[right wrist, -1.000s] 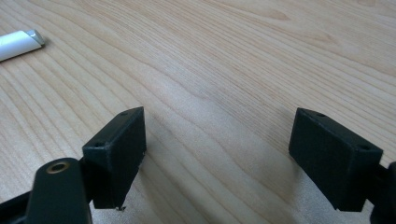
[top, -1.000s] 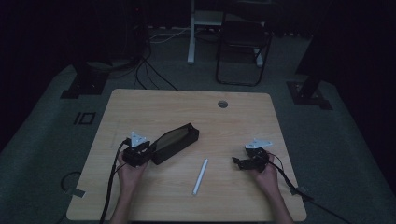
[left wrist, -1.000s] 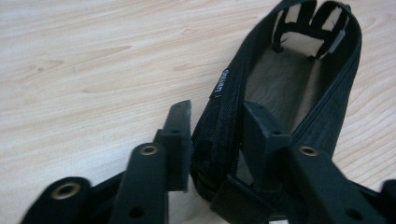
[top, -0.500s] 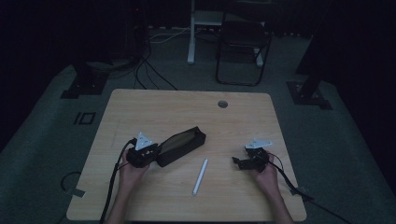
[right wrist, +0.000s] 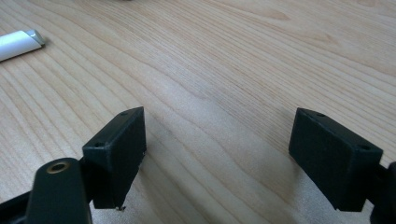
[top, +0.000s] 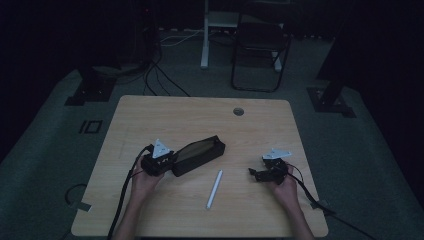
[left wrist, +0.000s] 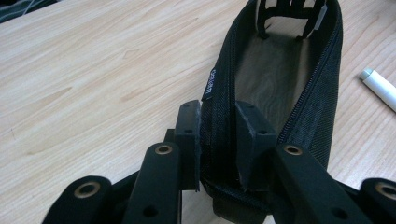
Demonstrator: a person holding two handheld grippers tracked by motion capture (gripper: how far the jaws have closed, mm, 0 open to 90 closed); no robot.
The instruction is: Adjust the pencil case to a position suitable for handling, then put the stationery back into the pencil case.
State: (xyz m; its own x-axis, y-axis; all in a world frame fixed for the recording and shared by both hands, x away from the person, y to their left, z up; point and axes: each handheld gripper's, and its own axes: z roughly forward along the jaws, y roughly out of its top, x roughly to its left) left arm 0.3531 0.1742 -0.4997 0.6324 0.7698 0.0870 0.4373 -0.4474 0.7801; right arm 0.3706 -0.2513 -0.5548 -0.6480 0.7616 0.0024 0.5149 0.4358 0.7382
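A long black fabric pencil case with an open zipper [top: 198, 155] is gripped at its near end by the left claw [top: 167, 163]. In the left gripper view, one zippered wall of the case [left wrist: 280, 79] is pinched between the two black jaws of the left claw [left wrist: 218, 140], and the pouch's open mouth extends straight ahead of that claw, its mesh-like lining exposed. The case lies flat on the light wooden desk [top: 200, 115].

A slim white pen [top: 214, 188] lies on the desk between the two claws, just beside the case and apart from it; its tip [left wrist: 378, 86] is seen to the right of the left claw.

The right claw [top: 256, 174] is held low over the bare desk [right wrist: 219, 70], well apart from the case, its jaws spread wide with nothing between them. The pen's end [right wrist: 18, 44] lies ahead and to the left of this claw [right wrist: 217, 154].
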